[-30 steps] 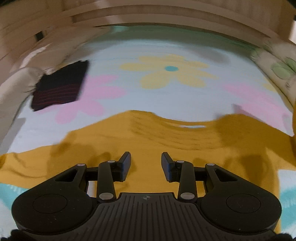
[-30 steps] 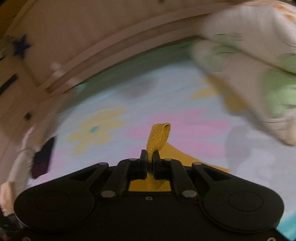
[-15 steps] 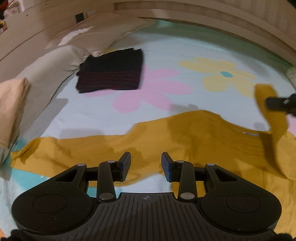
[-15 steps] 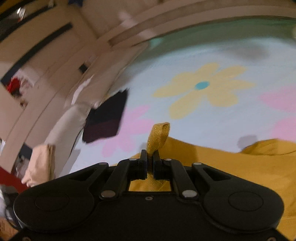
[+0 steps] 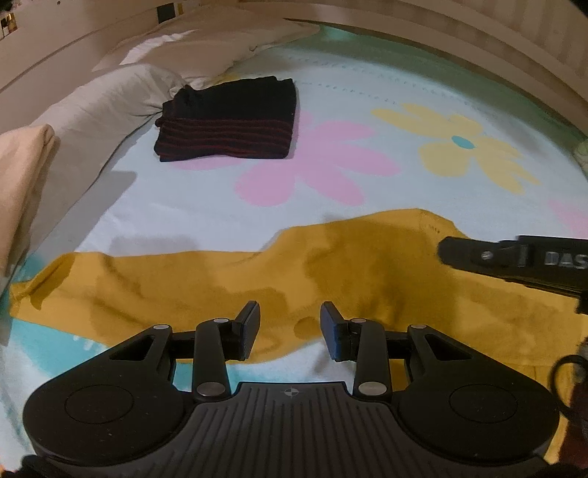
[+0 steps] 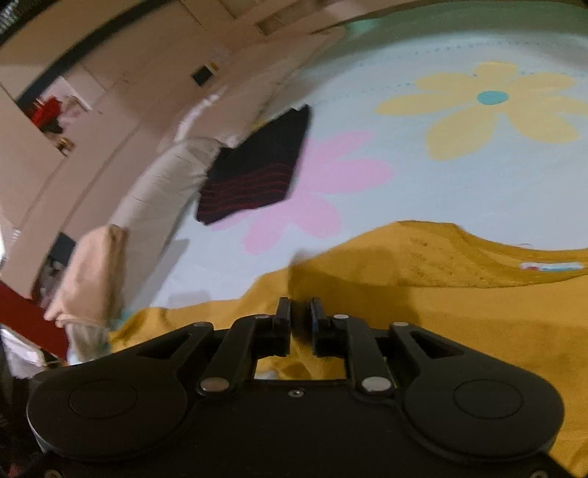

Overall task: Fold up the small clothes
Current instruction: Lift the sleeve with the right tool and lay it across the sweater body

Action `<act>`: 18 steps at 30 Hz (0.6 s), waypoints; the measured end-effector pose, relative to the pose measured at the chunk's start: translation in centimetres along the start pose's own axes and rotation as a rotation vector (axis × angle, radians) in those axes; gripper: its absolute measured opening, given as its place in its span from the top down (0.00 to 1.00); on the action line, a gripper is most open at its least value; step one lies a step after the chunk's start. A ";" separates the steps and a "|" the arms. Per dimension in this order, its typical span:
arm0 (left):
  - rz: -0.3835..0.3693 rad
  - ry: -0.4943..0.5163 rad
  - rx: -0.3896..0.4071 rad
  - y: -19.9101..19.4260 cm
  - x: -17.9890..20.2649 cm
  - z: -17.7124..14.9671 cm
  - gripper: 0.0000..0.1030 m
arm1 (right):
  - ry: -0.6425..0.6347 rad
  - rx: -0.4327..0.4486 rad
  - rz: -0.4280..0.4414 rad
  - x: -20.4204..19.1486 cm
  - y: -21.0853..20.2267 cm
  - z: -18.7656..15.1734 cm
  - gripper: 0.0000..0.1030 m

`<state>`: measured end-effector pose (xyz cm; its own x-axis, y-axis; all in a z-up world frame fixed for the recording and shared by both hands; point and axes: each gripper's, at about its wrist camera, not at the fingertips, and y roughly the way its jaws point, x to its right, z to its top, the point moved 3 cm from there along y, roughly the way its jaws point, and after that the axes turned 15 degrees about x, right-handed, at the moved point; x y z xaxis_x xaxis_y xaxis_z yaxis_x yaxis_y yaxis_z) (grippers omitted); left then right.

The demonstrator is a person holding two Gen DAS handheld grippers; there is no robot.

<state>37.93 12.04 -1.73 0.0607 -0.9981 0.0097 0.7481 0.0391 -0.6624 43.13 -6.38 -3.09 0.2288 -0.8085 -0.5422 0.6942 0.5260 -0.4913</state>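
Observation:
A mustard-yellow shirt (image 5: 367,264) lies spread across the flowered bed sheet (image 5: 367,92). My left gripper (image 5: 290,323) hovers over its near edge, open with nothing between the fingers. My right gripper (image 6: 301,316) sits low over the shirt (image 6: 459,312), and its jaws are opening. A narrow gap shows between the pads, with yellow cloth lying under them, not pinched. In the left wrist view the right gripper (image 5: 446,250) reaches in from the right, just above the shirt.
A folded black garment with red stripes (image 5: 228,121) lies on the sheet at the far left, also in the right wrist view (image 6: 257,169). White pillows (image 5: 110,99) and a beige cloth (image 5: 22,165) line the left side. A wooden bed frame (image 5: 477,33) curves behind.
The right gripper swung left and down over the shirt with a yellow strip pinched; its jaws have now parted and the strip no longer stands between them. The left gripper shifted left, then held still.

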 end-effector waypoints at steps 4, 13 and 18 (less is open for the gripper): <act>-0.029 -0.015 -0.002 0.1 0.9 -0.1 0.66 | 0.022 0.058 0.017 1.0 -1.7 1.0 0.64; -0.137 0.050 0.007 1.1 6.4 -1.5 0.66 | 0.004 0.194 -0.301 11.5 -10.9 3.0 0.64; -0.176 0.081 -0.024 2.6 8.8 -2.9 0.66 | 0.016 0.238 -0.545 19.0 -16.2 2.9 0.58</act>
<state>38.43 3.25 -5.55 -0.1236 -0.9901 0.0672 0.7267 -0.1364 -0.6733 38.27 -31.01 -3.47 -0.2129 -0.9402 -0.2660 0.8432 -0.0393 -0.5361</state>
